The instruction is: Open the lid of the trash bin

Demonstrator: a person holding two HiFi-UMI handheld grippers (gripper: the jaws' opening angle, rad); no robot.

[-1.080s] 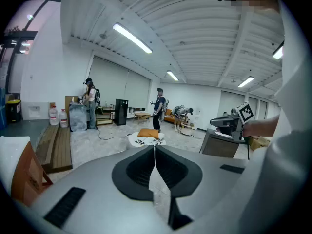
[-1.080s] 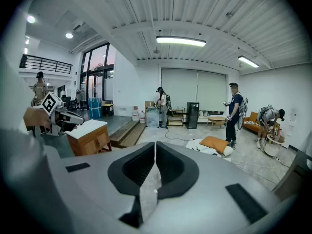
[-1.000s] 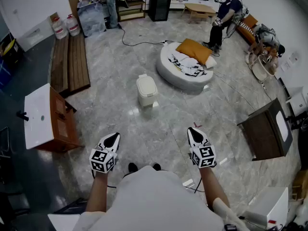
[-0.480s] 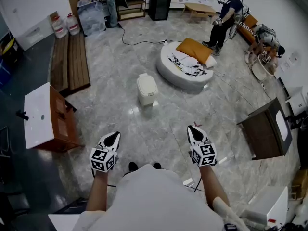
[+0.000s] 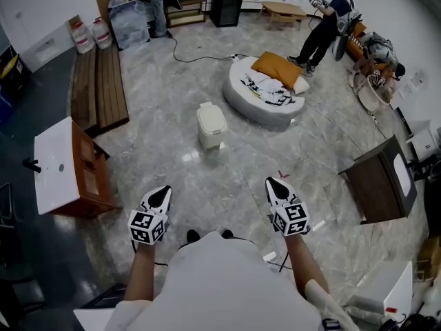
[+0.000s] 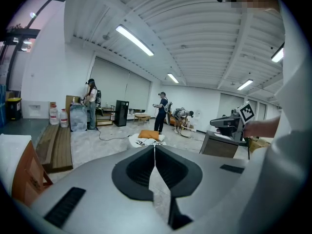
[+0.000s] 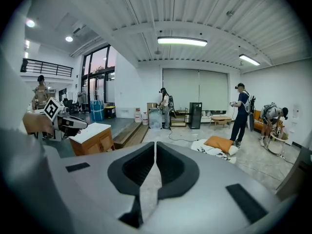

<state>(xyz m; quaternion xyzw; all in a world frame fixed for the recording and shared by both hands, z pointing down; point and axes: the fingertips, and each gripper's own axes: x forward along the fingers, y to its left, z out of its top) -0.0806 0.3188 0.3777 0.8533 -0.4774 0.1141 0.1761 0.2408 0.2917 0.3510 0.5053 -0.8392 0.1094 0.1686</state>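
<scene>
A small cream trash bin (image 5: pixel 211 125) with its lid down stands on the marble floor, well ahead of me in the head view. My left gripper (image 5: pixel 160 196) and right gripper (image 5: pixel 277 186) are held low near my body, far short of the bin. Both have their jaws pressed together with nothing between them, as the left gripper view (image 6: pixel 154 146) and right gripper view (image 7: pixel 155 144) show. The bin is hidden behind the jaws in both gripper views.
A round white floor cushion (image 5: pixel 265 95) with an orange pillow (image 5: pixel 278 71) lies behind the bin. A wooden cabinet with a white top (image 5: pixel 63 170) stands left, a dark cabinet (image 5: pixel 377 183) right. A bench (image 5: pixel 98 87), a cable (image 5: pixel 200 59) and people at the back.
The head view has shifted slightly forward, so the bin sits a little closer. The person at the back right has changed stance. Both grippers have stayed shut and nearly still.
</scene>
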